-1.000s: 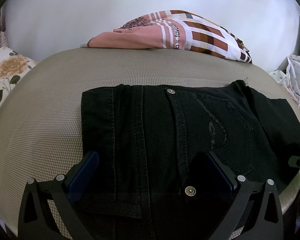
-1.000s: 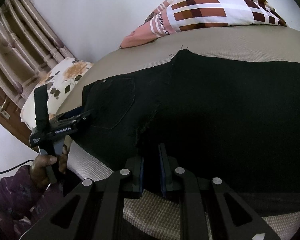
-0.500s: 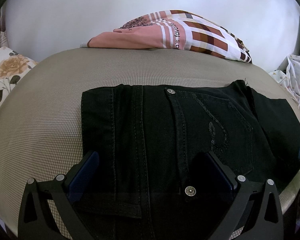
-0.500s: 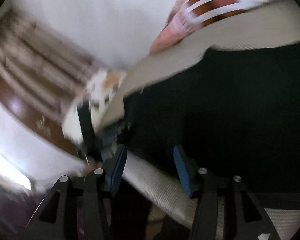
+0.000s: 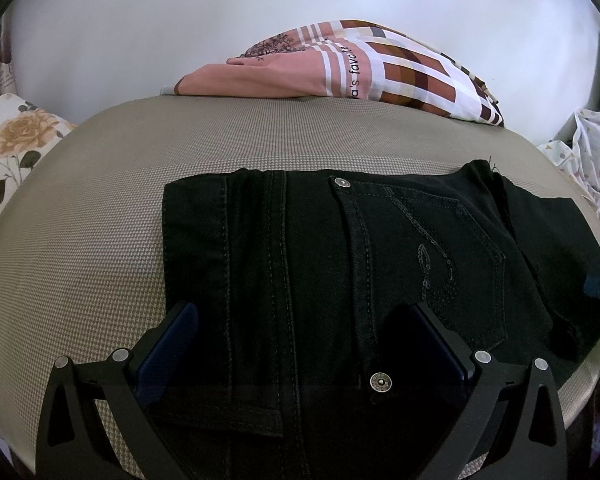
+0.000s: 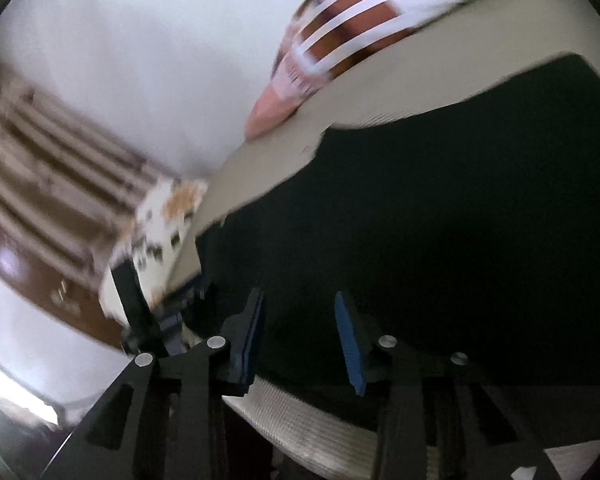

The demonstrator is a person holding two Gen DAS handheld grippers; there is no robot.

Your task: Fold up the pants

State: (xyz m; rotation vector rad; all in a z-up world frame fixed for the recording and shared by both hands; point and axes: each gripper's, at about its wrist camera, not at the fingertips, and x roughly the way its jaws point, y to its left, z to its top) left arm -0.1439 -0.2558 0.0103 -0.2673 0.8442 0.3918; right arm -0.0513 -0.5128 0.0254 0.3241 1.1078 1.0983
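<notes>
Black jeans [image 5: 340, 264] lie folded flat on the beige bed [image 5: 100, 216], waistband at the left and back pocket facing up. My left gripper [image 5: 300, 328] is open, its jaws wide apart over the near waistband area, holding nothing. In the blurred right wrist view the jeans [image 6: 440, 220] fill the right side. My right gripper [image 6: 300, 320] is open and empty over the jeans' near edge. The left gripper [image 6: 168, 316] shows blurred at the jeans' far left end.
A pink and brown checked blanket [image 5: 360, 72] lies at the back of the bed against the white wall. A floral pillow [image 5: 12, 140] sits at the left. A dotted white cloth [image 5: 592, 160] is at the right. Curtains [image 6: 40, 160] hang at the left.
My right gripper has opened, letting go of the jeans' edge, and has swung with motion blur. My left gripper and the jeans have stayed still.
</notes>
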